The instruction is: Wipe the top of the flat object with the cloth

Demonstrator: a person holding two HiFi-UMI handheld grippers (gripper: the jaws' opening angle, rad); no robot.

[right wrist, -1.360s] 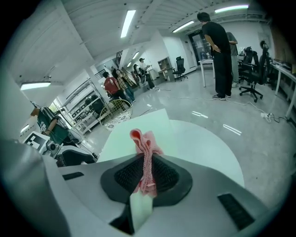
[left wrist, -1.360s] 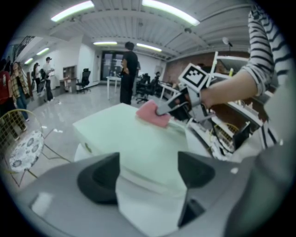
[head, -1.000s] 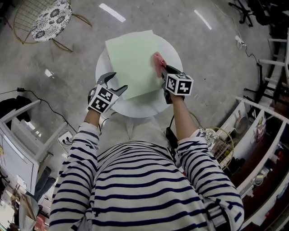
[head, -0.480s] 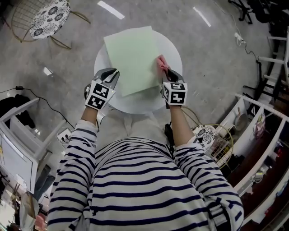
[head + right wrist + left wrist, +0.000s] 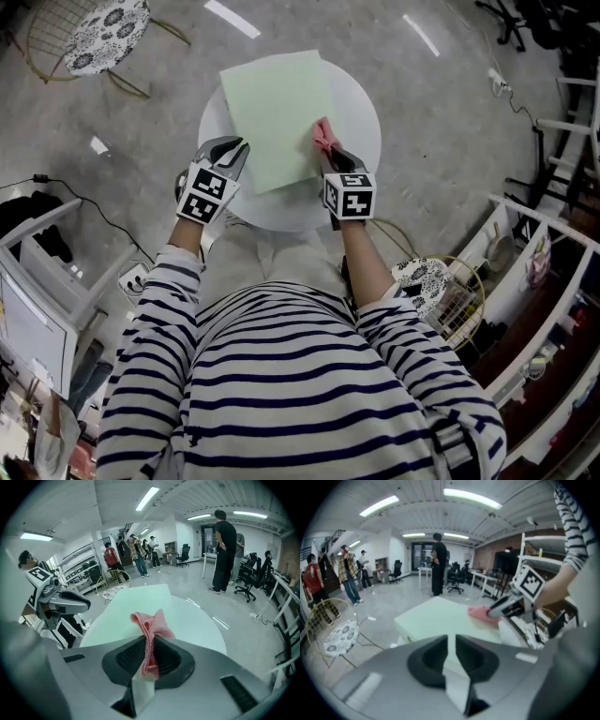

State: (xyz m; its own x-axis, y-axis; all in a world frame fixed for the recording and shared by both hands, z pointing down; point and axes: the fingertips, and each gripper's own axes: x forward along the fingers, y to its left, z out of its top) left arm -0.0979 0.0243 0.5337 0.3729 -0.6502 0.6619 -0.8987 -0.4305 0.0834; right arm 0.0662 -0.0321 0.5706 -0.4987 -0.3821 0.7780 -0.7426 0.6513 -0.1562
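- Pink knitted cloth (image 5: 149, 620), where's it sitting right now? Can't make it out on my end.
- lol I've got it pinched in my right claw (image 5: 330, 156). The jaws are clamped on the fold, so it sticks up out of them in a little bunch. It's down on the top of the pale green flat rectangular board (image 5: 277, 112), right at the board's right-hand edge and closer to my end than the far one. That board lies on the round white worktop (image 5: 361, 117) and pokes out past its far rim.
- And the other claw?
- My left claw (image 5: 228, 152) has just been closing. There's only a thin slit between the jaws now and nothing in it. It hangs over the worktop's left rim, just beside the board's near-left corner, and I can't tell if it touches. Both claws point down at a slant.
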